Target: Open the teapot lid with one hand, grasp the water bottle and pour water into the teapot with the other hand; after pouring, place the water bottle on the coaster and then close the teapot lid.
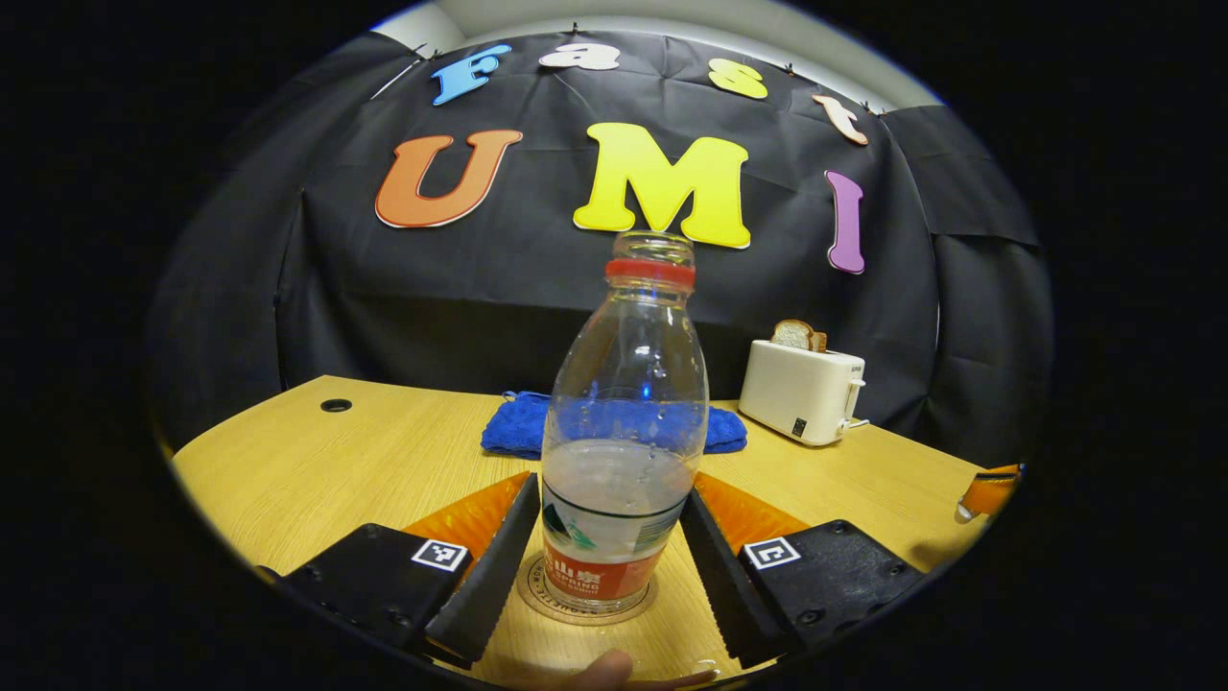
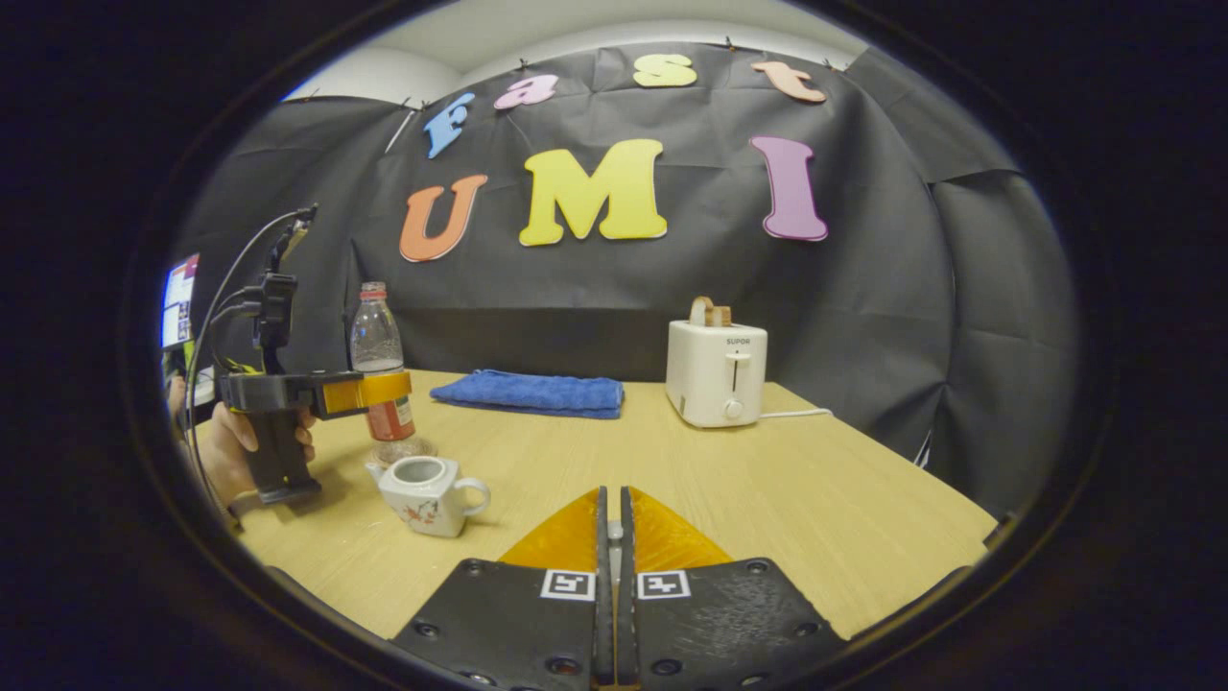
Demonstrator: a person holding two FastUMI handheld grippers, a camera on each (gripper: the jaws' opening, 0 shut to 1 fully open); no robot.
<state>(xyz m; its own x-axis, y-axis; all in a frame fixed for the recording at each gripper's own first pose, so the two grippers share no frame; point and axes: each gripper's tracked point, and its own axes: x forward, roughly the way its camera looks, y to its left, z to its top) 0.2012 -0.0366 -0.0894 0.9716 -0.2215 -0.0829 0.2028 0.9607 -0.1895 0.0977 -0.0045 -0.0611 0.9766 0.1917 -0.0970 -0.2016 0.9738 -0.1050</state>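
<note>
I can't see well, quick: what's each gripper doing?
Left gripper: open around the bottle, which stands on the coaster.
Right gripper: nearly shut; whether it holds anything cannot be told.

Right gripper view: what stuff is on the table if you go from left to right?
Left gripper → water bottle → teapot → blue towel → toaster.

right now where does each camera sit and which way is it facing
Left gripper view: rides the left gripper, facing the booth wall; its spread fingers flank the clear plastic water bottle on the round coaster.
Right gripper view: rides the right gripper, fingers together, looking across the wooden table at the lidless white teapot, left gripper and a hand.
Shared: bottle, blue towel, white toaster.
</note>
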